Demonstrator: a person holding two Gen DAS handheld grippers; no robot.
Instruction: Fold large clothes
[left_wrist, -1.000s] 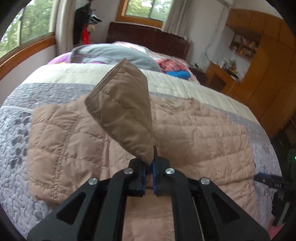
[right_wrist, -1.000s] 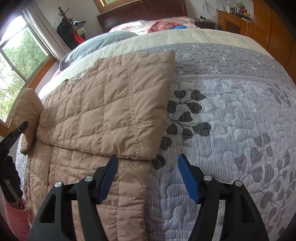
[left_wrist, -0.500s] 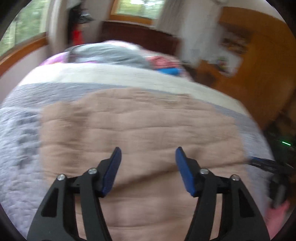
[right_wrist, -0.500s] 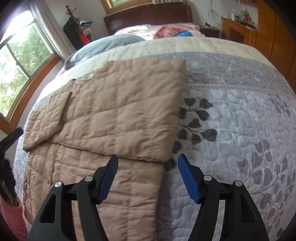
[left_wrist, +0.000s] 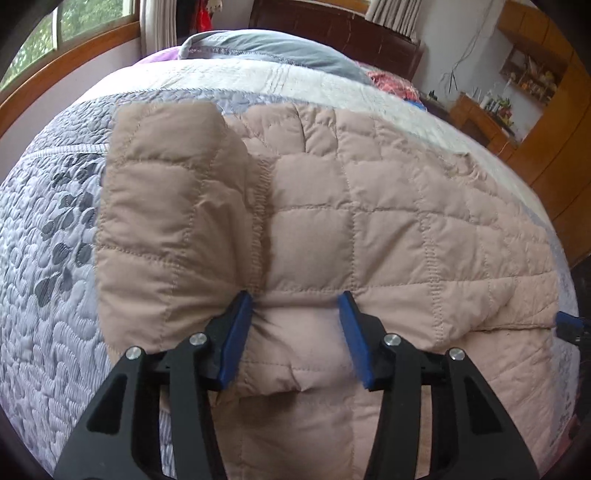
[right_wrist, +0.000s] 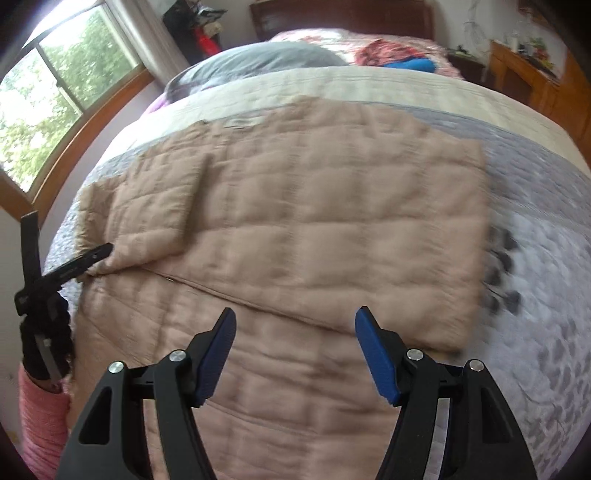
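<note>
Left wrist view: a tan quilted jacket (left_wrist: 369, 229) lies flat on the grey leaf-stitched bedspread (left_wrist: 44, 258), sleeve (left_wrist: 166, 221) folded across. The left gripper (left_wrist: 295, 314), jaws just narrowing, straddles a puffy ridge without pinching it.

Right wrist view: the right gripper (right_wrist: 295, 332) hangs unclenched and empty above the blurred jacket.

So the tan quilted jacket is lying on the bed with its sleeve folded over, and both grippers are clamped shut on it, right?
Not quite. The tan quilted jacket lies on the bed with its sleeve folded over, but neither gripper is clamped. The left gripper, jaws lately closing a little, and the right gripper stand open, as both wrist views show.
</note>
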